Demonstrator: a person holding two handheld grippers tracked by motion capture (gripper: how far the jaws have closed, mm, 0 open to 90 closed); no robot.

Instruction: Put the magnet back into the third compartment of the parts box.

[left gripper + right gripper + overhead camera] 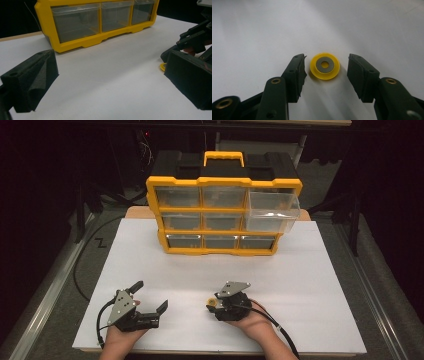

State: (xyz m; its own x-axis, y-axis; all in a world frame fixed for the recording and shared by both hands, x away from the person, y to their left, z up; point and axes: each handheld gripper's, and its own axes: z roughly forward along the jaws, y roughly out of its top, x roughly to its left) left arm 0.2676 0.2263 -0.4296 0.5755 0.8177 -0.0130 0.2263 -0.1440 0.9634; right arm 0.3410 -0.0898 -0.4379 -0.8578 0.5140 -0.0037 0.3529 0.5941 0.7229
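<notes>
On the left of the white table [310, 285], the left gripper [149, 296] rested in the person's left hand [120, 336], its 2 black jaws spread wide with nothing between them. In the left gripper view those jaws framed bare tabletop, with the bottom row of the drawer cabinet [95, 22] beyond.

At the back of the table stood that yellow cabinet [223, 215], 3 rows of 3 clear drawers under a black top with a yellow handle [223, 158]. The top right drawer [272, 210] was pulled well out toward the person.

To the right, the right gripper [213, 304] lay in the person's right hand [256, 322], pointing left. Its jaws were parted on either side of a small yellow disc [324, 65] with a grey ring at its centre, lying flat on the table. Neither jaw touched the disc.
</notes>
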